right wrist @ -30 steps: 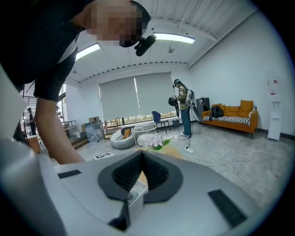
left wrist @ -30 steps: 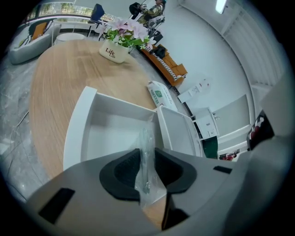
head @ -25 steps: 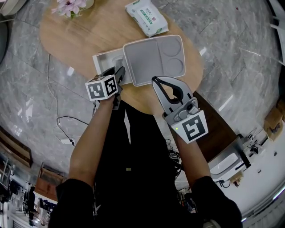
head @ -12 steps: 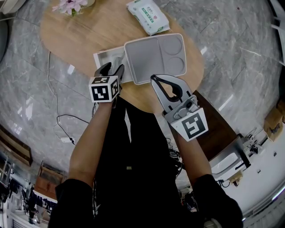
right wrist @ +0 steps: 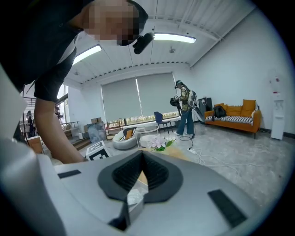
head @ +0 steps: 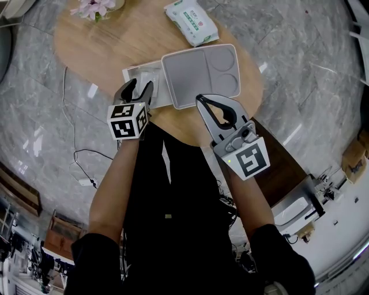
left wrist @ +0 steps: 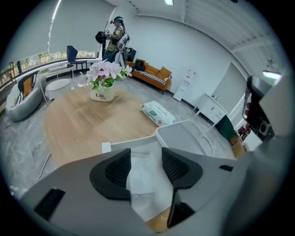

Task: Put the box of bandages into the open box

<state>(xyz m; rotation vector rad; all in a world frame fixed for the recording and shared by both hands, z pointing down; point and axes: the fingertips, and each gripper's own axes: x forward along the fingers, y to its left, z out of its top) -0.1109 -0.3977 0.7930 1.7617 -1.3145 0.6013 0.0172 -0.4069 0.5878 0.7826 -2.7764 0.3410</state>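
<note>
The white open box (head: pixel 138 78) (left wrist: pixel 120 146) stands on the wooden table near its front edge. A pale flat pack (left wrist: pixel 144 177), apparently the box of bandages, lies inside it. My left gripper (head: pixel 135 91) (left wrist: pixel 145 169) hovers just in front of the box with its jaws wide open. Nothing is pressed between its pads (left wrist: pixel 119 168). The grey lid (head: pixel 202 72) (left wrist: pixel 186 136) hangs raised over the box's right side. My right gripper (head: pixel 203 103) (right wrist: pixel 139 171) is shut at the lid's near rim, where a white edge (right wrist: pixel 132 199) shows in the jaws.
A green-and-white pack of wipes (head: pixel 190 22) (left wrist: pixel 157 113) lies at the far side of the table (head: pixel 104 40). A vase of pink flowers (head: pixel 91 7) (left wrist: pixel 104 79) stands at the far left. Marble floor and a cable (head: pixel 81 155) surround the table.
My left gripper opened and drew back from over the box toward the table's edge, turning more upright. The right gripper and the lid stayed where they were.
</note>
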